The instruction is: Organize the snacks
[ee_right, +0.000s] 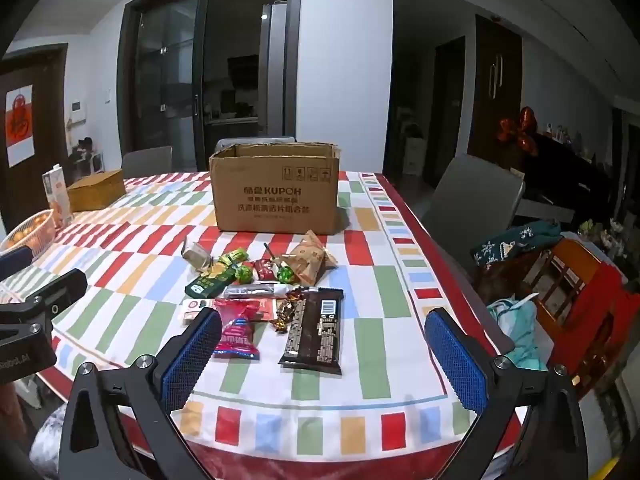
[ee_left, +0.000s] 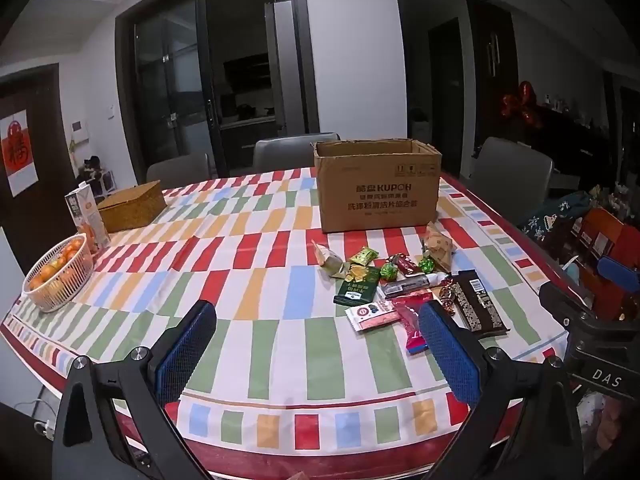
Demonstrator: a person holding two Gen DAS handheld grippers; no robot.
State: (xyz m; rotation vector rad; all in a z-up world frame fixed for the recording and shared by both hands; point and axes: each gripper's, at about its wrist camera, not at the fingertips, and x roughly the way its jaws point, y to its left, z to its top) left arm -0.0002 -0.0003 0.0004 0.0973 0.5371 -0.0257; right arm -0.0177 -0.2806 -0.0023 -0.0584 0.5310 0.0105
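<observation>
The scatter of wrapped snacks lies on the striped, many-coloured tablecloth [ee_right: 384, 292] in front of both tools, and the open brown cardboard box [ee_right: 276, 196] stands behind it, upper centre of the right wrist view, upper right of centre in the left; the right gripper [ee_right: 323, 354] looks the nearer and better placed, since the long dark brown chocolate bar wrapper [ee_right: 316, 328] sits between its blue-padded fingers [ee_right: 192, 354] at lower centre of that frame, its long axis running away from the camera toward the box, with the red and pink snack packet [ee_right: 236, 330] just beside the left-hand pad; the left gripper [ee_left: 318, 352] points at bare cloth, and the same pile lies off to its right, the chocolate bar at centre right of its frame; both sets of jaws are spread wide and grip nothing; my judgement is that the next move is a reach forward by the right tool onto the bar, closing across its short width, then a carry to the box; readable writing: the box front shows "KUPOH" after two Chinese characters, with further Chinese lines too small to read surely; "DAS" shows on the black body at the right edge of the left view; snack labels are too small to read.
</observation>
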